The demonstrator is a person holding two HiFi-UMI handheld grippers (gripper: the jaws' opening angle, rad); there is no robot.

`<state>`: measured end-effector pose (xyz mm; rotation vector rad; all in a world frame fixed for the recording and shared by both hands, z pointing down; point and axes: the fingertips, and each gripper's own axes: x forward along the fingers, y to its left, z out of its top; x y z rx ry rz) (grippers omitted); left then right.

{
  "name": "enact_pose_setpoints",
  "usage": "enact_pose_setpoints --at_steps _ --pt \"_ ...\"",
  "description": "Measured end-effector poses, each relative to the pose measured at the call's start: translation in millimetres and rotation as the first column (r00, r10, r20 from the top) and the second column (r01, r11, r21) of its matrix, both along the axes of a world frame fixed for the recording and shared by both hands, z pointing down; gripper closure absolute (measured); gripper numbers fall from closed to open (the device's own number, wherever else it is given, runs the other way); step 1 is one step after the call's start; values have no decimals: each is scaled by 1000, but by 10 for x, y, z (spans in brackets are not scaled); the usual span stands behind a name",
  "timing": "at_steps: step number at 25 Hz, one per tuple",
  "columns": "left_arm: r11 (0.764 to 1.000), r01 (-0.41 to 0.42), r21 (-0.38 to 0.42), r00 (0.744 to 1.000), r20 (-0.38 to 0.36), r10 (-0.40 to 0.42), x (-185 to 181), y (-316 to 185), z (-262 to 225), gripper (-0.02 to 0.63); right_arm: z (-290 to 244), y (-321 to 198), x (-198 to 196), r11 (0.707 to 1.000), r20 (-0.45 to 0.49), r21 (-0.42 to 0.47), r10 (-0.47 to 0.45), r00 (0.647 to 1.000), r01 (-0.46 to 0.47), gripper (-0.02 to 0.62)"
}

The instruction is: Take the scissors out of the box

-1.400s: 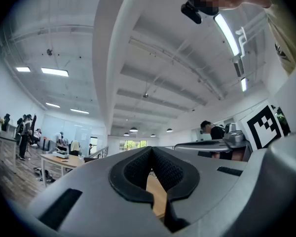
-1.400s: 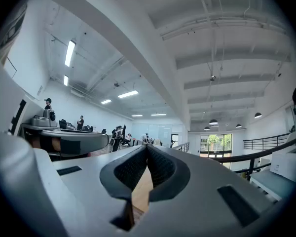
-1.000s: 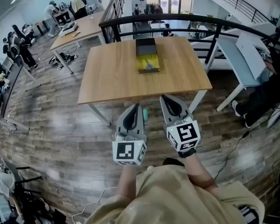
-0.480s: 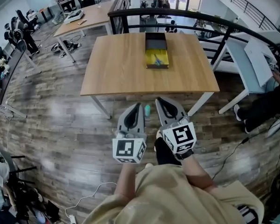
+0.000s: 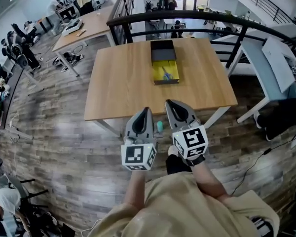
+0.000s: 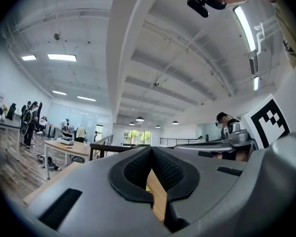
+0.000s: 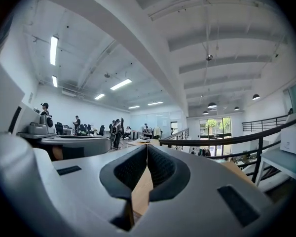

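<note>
An open box (image 5: 166, 75) with a yellow inside lies at the far middle of the wooden table (image 5: 118, 83), its dark lid (image 5: 163, 51) folded back behind it. Inside it lie the blue-handled scissors (image 5: 166, 74). My left gripper (image 5: 146, 109) and right gripper (image 5: 168, 102) are side by side at the table's near edge, well short of the box, both pointing level at it. Both are shut with nothing between the jaws, as the left gripper view (image 6: 151, 148) and the right gripper view (image 7: 147, 146) show. Only the tabletop shows through the jaws in those views.
A black railing (image 5: 197, 18) curves behind the table. A white desk (image 5: 266, 58) stands to the right and more wooden desks (image 5: 84, 29) at the back left, with people (image 5: 19, 46) beyond. A cable (image 5: 259, 149) lies on the wood floor at the right.
The person has stepped towards the table. Both grippers have moved forward together, from over the floor to the table's near edge, still shut.
</note>
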<state>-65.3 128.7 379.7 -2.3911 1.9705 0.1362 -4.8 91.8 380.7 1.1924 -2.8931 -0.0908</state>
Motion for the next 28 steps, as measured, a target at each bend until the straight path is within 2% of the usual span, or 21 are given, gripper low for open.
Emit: enact_pose_setpoints --at_steps 5,15,22,25,28 --pt "1000 2 0 1000 2 -2 -92 -627 -113 604 -104 -617 -55 1000 0 2 1 1000 -1 582" --pt "1000 -10 -12 1000 24 10 3 -1720 -122 604 -131 -1780 -75 1000 15 -23 -7 1000 7 581" --pt "998 17 -57 1000 21 -15 -12 -2179 92 604 103 -2317 -45 996 28 -84 -7 1000 10 581" --pt "998 27 -62 999 42 -25 -38 -2370 160 604 228 -2499 -40 993 15 -118 0 1000 1 581" --pt "998 13 -63 999 35 -10 -79 -2608 203 604 298 -2704 -48 991 6 -133 17 1000 -17 581"
